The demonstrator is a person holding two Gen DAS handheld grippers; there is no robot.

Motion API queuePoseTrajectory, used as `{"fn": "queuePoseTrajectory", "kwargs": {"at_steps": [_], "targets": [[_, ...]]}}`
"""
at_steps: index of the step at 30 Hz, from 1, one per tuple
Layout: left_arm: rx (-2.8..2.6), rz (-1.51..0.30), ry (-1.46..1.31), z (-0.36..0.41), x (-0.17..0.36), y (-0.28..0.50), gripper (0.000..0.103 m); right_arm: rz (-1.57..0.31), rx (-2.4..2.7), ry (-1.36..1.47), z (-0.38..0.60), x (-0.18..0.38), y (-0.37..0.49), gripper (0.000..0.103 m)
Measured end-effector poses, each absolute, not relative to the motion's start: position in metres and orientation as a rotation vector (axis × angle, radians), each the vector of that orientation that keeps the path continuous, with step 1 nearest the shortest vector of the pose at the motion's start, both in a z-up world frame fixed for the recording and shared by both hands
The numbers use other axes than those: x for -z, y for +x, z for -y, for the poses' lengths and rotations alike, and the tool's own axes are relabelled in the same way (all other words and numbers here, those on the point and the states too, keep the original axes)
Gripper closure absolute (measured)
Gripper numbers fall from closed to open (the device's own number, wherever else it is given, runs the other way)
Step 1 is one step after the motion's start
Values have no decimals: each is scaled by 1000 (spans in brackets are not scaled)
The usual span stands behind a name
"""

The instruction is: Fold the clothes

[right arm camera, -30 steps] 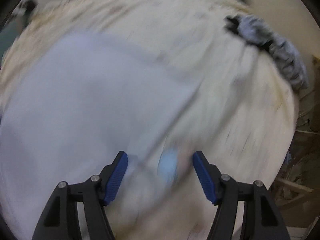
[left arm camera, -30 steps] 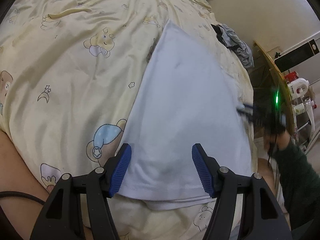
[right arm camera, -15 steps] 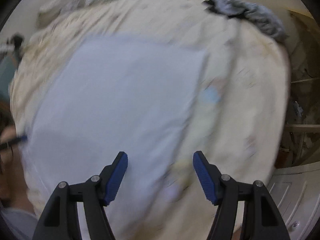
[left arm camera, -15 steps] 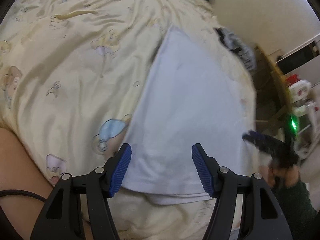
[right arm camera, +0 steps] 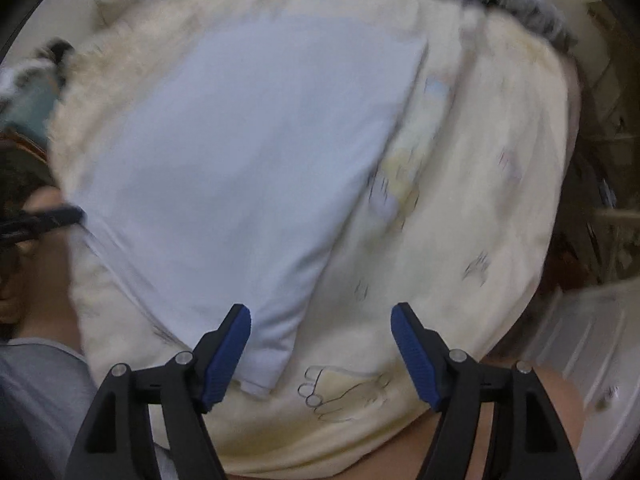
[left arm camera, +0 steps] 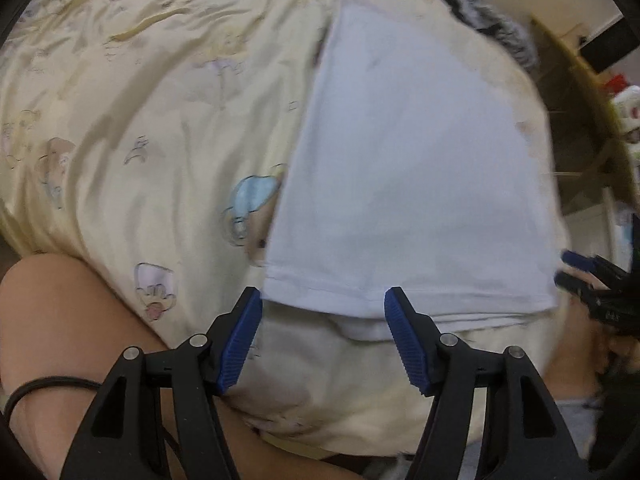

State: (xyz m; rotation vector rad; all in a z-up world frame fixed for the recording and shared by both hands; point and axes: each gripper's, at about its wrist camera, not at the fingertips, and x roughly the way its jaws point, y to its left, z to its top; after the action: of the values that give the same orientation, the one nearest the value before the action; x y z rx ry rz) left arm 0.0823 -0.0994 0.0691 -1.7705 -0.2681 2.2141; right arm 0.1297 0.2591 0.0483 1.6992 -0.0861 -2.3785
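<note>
Since a second ago my right gripper (right arm camera: 320, 344) has swung to the white garment's (left arm camera: 412, 168) lower corner | its jaws are opening, empty | left gripper (left arm camera: 323, 336) spread over the hem, holding nothing | garment flat on the bedsheet (left arm camera: 140, 120), frame centre | next fold looks ready.

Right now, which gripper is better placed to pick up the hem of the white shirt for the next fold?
Left, probably. The left gripper hangs with its jaws astride the white shirt's hem. The right gripper, jaws opening, sits beside a corner, mostly over the bedsheet.
</note>
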Motion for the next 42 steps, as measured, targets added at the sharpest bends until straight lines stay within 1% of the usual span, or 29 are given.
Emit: {"fn": "queuePoseTrajectory", "kwargs": {"at_steps": [1,3,6,7,8,9,13,14,15,17,21,25,28,30,37,40,42], "targets": [[-2219,241,-1749,96,-74,80,35,211,2399,1610,-272,-56,134,30],[-2246,158,-1711,88,-86,70,35,378,2420,1499,-288,-62,140,30],[-2265,58,-1618,70,-110,48,34,474,2441,1420,-298,-60,137,26],[-2256,41,-1591,65,-116,39,32,486,2443,1402,-300,-59,135,24],[-2229,37,-1566,60,-121,28,25,470,2443,1387,-301,-59,135,24],[-2204,49,-1554,56,-123,16,21,455,2443,1372,-302,-58,135,24],[-2194,190,-1533,55,-120,-36,20,432,2414,1329,-287,-61,153,24],[-2186,250,-1511,56,-118,-45,20,435,2407,1319,-285,-63,160,24],[-2146,331,-1496,58,-117,-58,16,444,2405,1313,-286,-63,164,24],[-2057,477,-1467,60,-112,-83,14,475,2393,1308,-290,-64,167,24],[-2074,584,-1424,65,-97,-119,14,564,2374,1303,-301,-62,162,24],[-2103,536,-1438,65,-73,-142,14,644,2365,1309,-307,-58,153,24],[-2049,572,-1460,60,-56,-164,14,674,2347,1307,-305,-56,146,24],[-2009,597,-1470,55,-47,-176,14,660,2338,1321,-300,-55,140,24],[-2012,515,-1534,43,-28,-202,14,604,2336,1362,-291,-51,129,24],[-1945,527,-1515,40,-24,-206,14,601,2334,1383,-291,-49,127,24],[-1878,495,-1519,36,-20,-199,14,599,2335,1390,-290,-49,127,24]]}}
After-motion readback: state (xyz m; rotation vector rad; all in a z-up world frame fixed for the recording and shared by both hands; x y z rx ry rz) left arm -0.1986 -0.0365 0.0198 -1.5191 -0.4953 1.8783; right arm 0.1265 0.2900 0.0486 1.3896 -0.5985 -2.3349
